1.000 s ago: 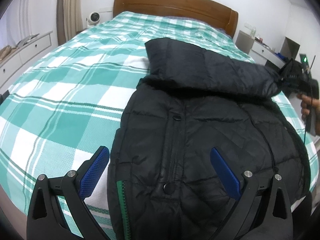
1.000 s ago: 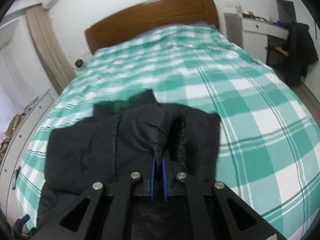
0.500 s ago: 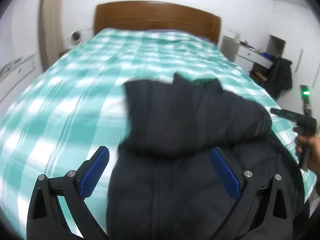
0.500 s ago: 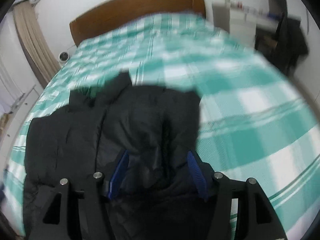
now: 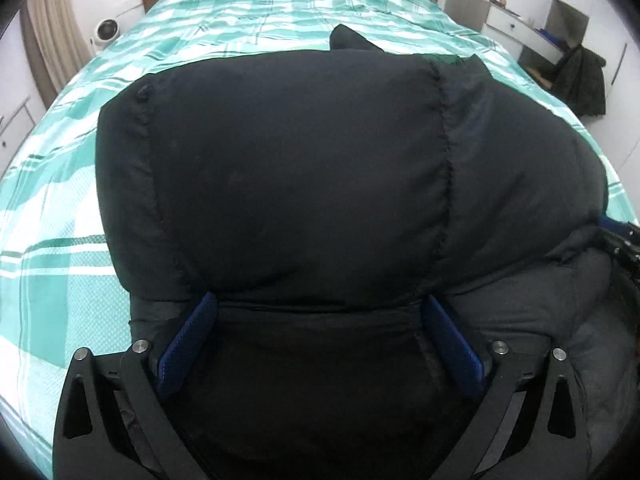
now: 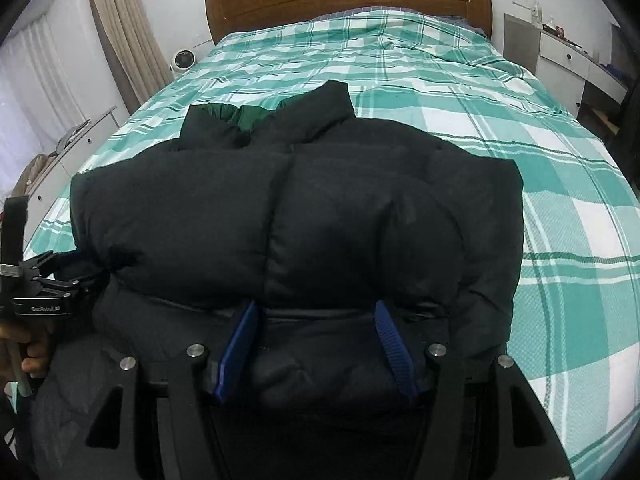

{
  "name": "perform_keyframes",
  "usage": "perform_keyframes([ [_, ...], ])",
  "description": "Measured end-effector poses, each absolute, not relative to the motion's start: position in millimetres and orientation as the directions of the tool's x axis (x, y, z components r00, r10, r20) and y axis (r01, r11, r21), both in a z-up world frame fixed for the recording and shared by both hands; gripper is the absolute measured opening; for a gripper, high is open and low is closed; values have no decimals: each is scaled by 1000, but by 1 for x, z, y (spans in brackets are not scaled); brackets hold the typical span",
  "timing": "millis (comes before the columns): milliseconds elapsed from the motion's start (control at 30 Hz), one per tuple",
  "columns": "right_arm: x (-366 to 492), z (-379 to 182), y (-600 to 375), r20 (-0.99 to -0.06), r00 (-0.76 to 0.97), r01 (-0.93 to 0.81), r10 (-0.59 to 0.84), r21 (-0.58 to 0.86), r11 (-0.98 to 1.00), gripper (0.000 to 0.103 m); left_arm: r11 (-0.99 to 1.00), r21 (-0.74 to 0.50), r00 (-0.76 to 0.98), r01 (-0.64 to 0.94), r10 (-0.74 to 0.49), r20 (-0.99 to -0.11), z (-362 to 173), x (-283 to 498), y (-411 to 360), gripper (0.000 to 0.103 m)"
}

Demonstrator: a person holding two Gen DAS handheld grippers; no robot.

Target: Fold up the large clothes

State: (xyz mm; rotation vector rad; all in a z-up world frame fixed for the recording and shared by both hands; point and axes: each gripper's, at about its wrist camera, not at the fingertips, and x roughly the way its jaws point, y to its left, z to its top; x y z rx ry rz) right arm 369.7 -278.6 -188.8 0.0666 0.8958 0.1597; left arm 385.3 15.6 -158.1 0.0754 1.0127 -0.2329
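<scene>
Change: puffy black quilted jacket [image 6: 296, 216] now folded across green-checked bed [image 6: 560, 208] | left gripper [image 5: 320, 340] and right gripper [image 6: 316, 344] both spread, released | next: lower hem fold likely.

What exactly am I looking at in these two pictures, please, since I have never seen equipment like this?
No robot is here: a person holds a two-finger tool in each hand, and a fisheye camera on each one looks along its fingers. One picture comes from the left tool, the other from the right tool; the blue strips are their finger pads. A black puffer jacket lies on a bed with a green checked cover, its sleeves folded across its body. Both tools stand open, low against the jacket, clamping nothing. At the right picture's left edge, the person's hand holds the other tool.
</scene>
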Motion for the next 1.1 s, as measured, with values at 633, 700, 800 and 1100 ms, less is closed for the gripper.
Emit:
perform_keyframes([
  [633,362,-193,-276,-765,622,-124,165,112,986,62,984,-115,531,138,-171,-830,-151,468,8,102],
  [700,363,-193,-278,-766,621,-122,169,118,985,62,982,-125,520,140,-181,-835,-141,462,18,100],
  [800,363,-194,-280,-764,621,-119,172,125,985,62,970,-202,556,138,-245,-794,-113,458,30,99],
  [1100,362,-195,-276,-759,629,-123,164,111,986,62,961,-275,513,18,-245,-823,-157,492,58,101],
])
